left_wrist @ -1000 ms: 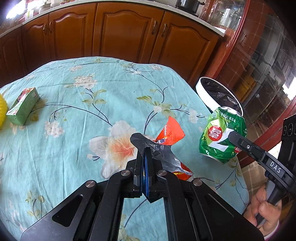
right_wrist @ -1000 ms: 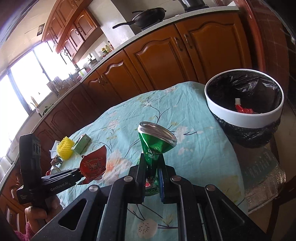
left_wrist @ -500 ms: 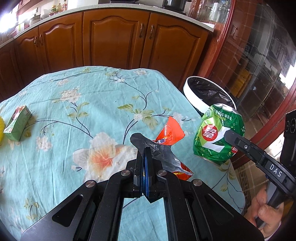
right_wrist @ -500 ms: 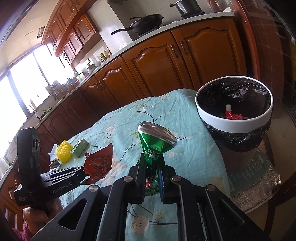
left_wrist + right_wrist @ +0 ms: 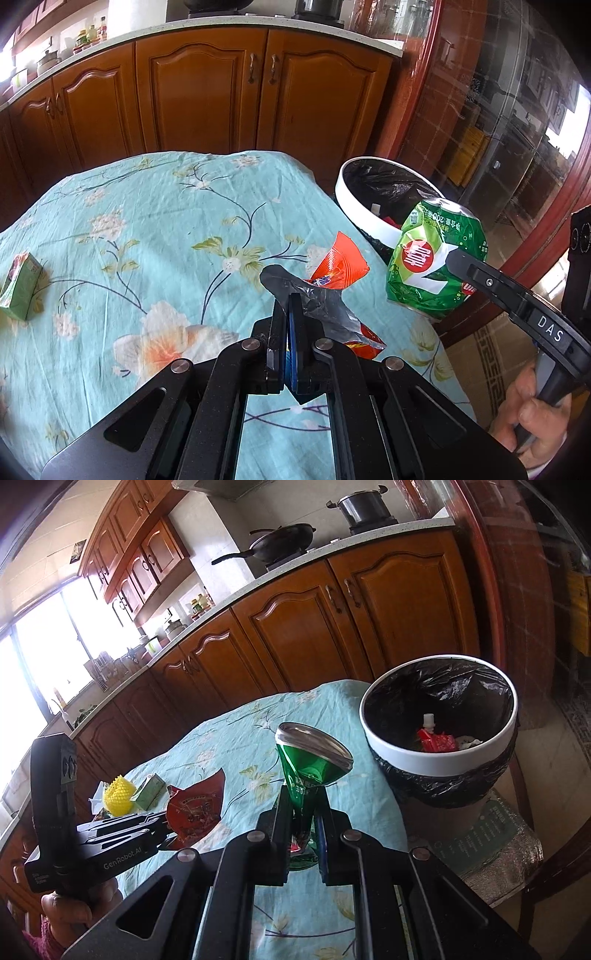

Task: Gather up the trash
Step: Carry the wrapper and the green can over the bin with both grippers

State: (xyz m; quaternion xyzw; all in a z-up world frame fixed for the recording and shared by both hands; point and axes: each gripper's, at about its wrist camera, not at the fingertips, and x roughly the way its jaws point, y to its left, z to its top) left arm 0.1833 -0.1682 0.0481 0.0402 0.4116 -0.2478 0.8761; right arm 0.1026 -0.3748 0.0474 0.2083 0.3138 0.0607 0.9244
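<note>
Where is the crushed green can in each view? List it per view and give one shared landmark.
Left wrist: crushed green can at right, held above the table edge.
Right wrist: crushed green can at centre, clamped in the right tool.
Shared landmark: white bin.

Daylight from blown-out window (image 5: 33, 672) at left, pics sharp, strong fisheye bend w/ dark vignette corners.
</note>
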